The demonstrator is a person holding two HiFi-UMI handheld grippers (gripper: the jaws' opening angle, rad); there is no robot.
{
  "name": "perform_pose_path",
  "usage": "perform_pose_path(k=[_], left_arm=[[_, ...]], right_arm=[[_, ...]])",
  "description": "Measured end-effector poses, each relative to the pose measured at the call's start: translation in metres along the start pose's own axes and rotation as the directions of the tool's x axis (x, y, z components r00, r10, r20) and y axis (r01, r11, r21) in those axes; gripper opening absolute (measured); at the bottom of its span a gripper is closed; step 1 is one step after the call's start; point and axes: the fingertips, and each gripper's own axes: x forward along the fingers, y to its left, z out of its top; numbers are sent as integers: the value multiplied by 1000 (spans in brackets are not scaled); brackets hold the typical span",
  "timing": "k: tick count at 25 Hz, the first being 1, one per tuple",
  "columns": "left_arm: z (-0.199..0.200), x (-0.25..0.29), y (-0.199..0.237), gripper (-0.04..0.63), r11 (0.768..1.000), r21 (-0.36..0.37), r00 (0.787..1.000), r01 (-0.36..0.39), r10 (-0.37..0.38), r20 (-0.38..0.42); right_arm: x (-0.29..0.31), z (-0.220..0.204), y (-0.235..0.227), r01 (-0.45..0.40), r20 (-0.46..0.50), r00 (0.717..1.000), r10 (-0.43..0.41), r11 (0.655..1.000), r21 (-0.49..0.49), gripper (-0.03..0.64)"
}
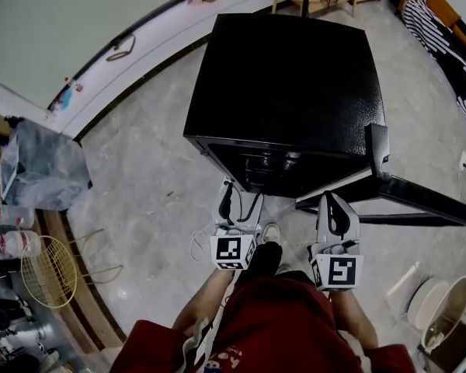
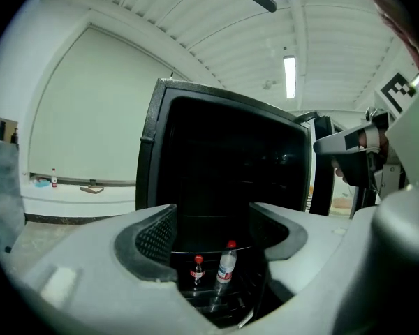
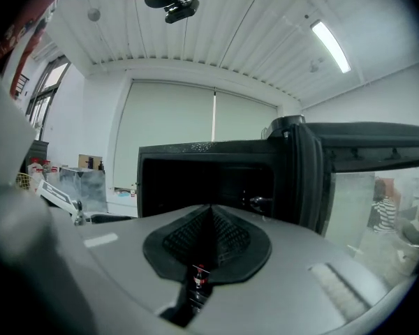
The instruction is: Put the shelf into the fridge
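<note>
Left tool (image 1: 239, 200) gaping, right tool (image 1: 332, 205) closed, both empty; bottles (image 2: 225, 265) inside open fridge (image 1: 287, 92)

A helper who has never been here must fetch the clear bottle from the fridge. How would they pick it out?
Find the black fridge with its door open. Low inside, two red-capped bottles stand side by side. The clear bottle is the taller, right-hand one seen from the front; the dark bottle beside it is shorter.
</note>
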Motion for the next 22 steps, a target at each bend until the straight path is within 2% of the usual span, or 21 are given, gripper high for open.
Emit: perform_pose_path(k=[6,13,17,22], left_arm=[[16,-45,-8,327,999,10,999,-42,42,32],[44,-101,-29,327,996,78,997,-51,46,66],[78,-134,-46,327,990,130,992,-54,38,117],[105,-168,-58,325,990,122,985,-72,51,165]], right_arm=[[-35,-2,2,4,36,999,-4,1000,5,0],[-81,3,3,14,69,997,-14,1000,2,0],[-106,21,6,15,92,996,-15,1000,6,0],[-135,48,16,-6,148,989,11,999,-32,0]])
